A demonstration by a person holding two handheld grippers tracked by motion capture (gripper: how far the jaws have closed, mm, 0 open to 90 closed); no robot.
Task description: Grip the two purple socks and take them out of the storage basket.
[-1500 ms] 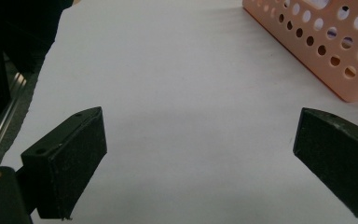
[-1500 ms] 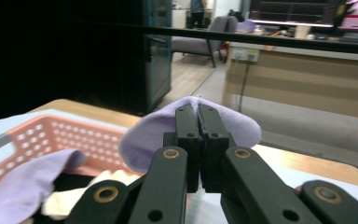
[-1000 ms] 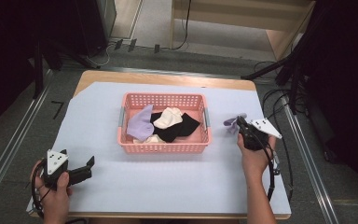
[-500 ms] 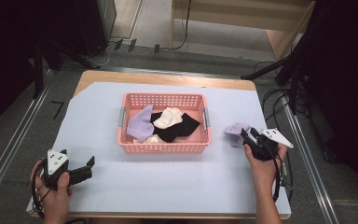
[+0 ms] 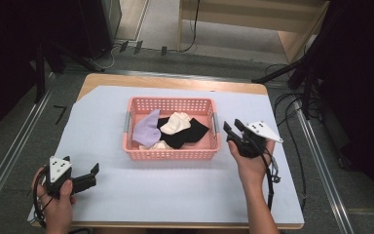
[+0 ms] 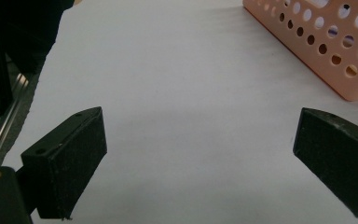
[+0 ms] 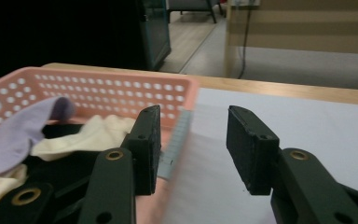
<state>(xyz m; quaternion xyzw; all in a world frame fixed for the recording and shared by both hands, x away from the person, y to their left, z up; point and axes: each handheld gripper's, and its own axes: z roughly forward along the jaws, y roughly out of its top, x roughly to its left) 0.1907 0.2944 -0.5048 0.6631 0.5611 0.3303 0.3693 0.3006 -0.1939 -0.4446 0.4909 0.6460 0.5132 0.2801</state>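
Hovering at the pink basket's (image 5: 171,154) right end, right gripper (image 5: 234,128), fingers half apart and just opened, nothing between them; lavender sock (image 5: 147,129) lies inside the basket's left part; left gripper (image 5: 90,176) on tabletop (image 5: 175,190), fingers wide, empty.

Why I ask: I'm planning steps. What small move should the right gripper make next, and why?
Probably ease the right gripper over the rim of the pink basket toward the cream sock. Its jaws have just been opening, nothing is between them, and they stand just outside the basket's right wall.
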